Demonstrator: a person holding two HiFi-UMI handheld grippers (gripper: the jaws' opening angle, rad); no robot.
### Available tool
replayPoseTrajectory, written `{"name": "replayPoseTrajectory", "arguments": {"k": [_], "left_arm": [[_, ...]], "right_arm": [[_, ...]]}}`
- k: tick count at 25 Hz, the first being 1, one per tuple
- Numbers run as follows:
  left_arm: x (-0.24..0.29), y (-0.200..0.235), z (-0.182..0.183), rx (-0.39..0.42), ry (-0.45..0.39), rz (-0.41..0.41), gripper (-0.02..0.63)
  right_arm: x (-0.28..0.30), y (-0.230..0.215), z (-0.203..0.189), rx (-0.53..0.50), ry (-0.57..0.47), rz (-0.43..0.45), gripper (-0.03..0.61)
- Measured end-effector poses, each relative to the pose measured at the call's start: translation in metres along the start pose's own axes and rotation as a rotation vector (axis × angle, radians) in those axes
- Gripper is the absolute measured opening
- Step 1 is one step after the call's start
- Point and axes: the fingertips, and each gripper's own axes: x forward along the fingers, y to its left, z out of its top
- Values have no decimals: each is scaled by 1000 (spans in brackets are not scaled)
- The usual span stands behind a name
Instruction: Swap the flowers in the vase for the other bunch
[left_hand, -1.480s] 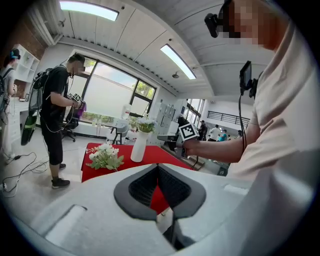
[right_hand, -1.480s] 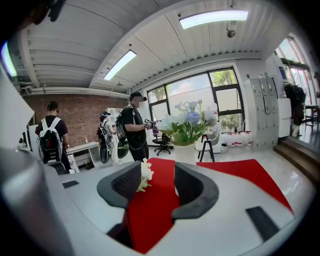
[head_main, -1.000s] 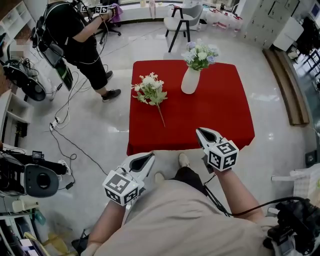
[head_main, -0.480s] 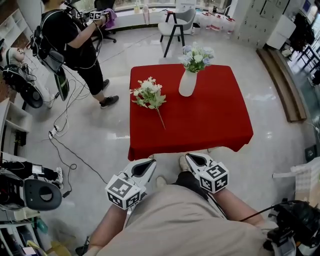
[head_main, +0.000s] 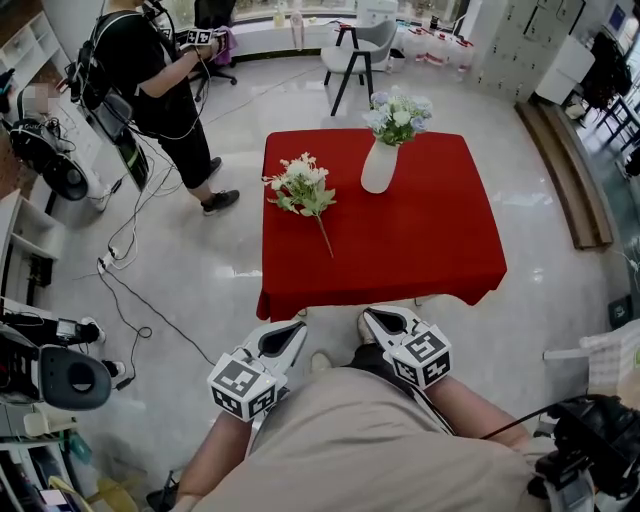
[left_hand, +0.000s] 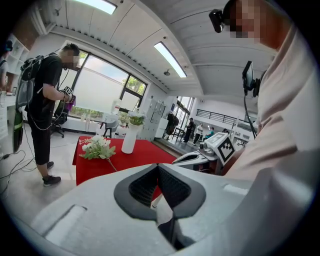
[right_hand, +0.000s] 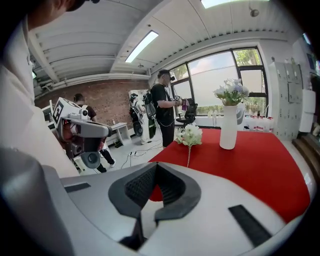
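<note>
Loose bunch (head_main: 300, 188) lies stem-nearward (vase (head_main: 379, 166) upright).

White left tongs (head_main: 299, 326) and right tongs (head_main: 369, 315) bear black-and-white marker cubes (head_main: 243, 386).

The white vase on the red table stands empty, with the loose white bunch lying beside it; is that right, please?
Not quite: the white vase is not empty; it holds a pale blue and white bunch, as the head view shows. The loose white bunch does lie beside it on the red table.
</note>
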Motion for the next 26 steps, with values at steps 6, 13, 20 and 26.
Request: {"name": "replayPoseTrajectory", "arguments": {"k": [6,13,20,26], "left_arm": [[4,-10,-2,7,8,-24,8],[11,-12,2,21,12,-47,8],[11,-12,-1,14,12,-53,8],[7,-6,-7,0,18,-49,8]], "right_arm": [[-1,10,5,-21,-10,18,12],[-5,6,4,-17,-11,1,12],[-6,8,-2,-17,3,-3,12],[1,18,-4,-66,14,5,12]]}}
